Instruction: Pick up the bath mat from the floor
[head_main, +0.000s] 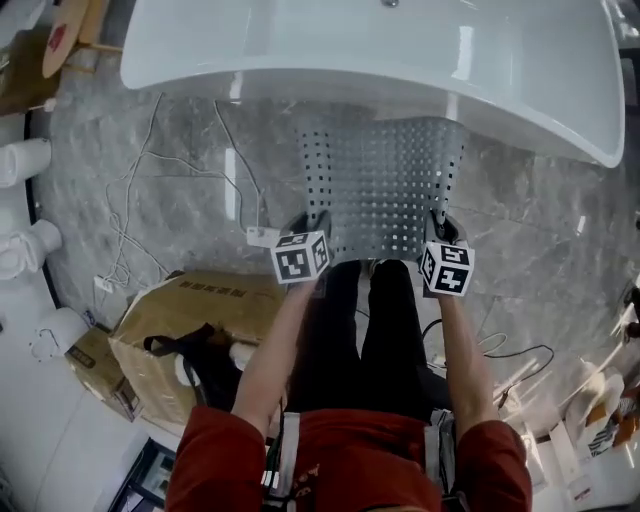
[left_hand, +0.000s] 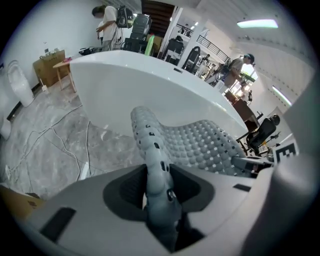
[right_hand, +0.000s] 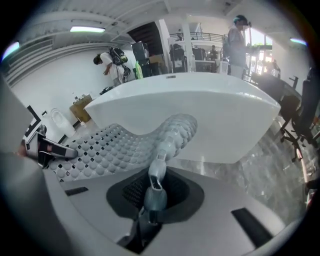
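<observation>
Grey bath mat (head_main: 385, 190), pinched by left claw (head_main: 318, 220) and right claw (head_main: 438, 222), hangs before white bathtub (head_main: 330, 45).

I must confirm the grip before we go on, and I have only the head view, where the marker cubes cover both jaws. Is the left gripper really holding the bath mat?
Observer: Yes. In the left gripper view, the left gripper has its jaws closed on a rolled edge of the bath mat.
Operator: And the right one?
Observer: The right gripper pinches the opposite edge, folded thin between its jaws.
Operator: Is anyone near?
Observer: Only far off. A person stands beyond the bathtub, outside your view.
</observation>
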